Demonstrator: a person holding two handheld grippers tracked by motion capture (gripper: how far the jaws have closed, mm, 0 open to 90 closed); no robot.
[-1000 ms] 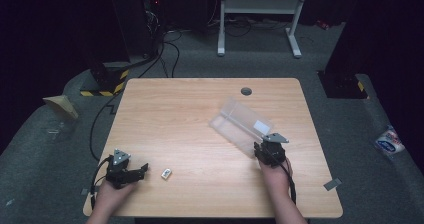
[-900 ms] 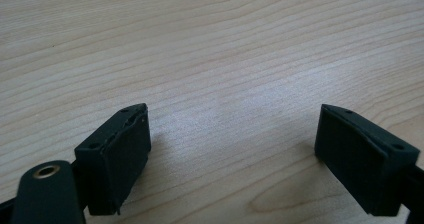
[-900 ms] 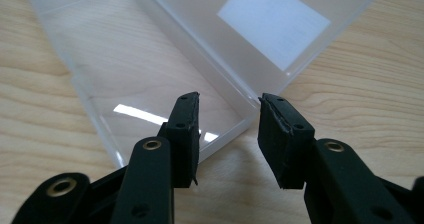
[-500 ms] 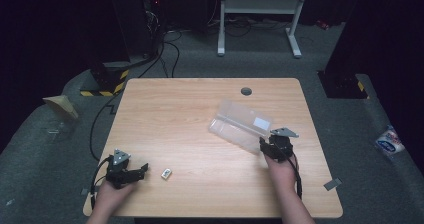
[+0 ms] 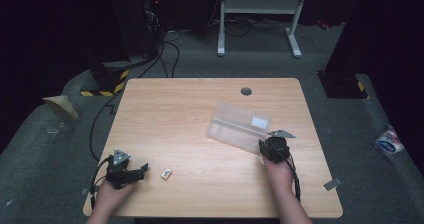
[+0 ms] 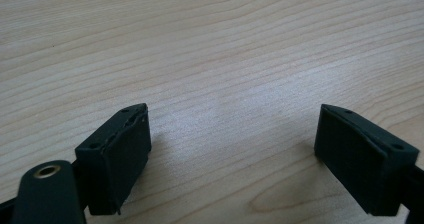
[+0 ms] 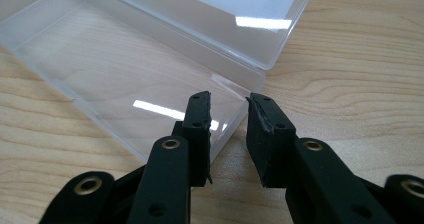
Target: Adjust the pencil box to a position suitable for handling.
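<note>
Right gripper (image 7: 227,134) jaws just closing on clear box (image 7: 150,74) wall, small gap left; left gripper (image 6: 230,154) wide open, empty.

Each black tool, left (image 5: 131,173) and right (image 5: 269,150), carries brass-ringed screw holes, a grey three-cornered plate and a trailing black cable.

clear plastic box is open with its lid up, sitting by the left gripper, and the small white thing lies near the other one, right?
Not quite: in the high view the clear plastic box, open with its lid up, sits by the right gripper, and the small white thing lies near the left gripper.
</note>
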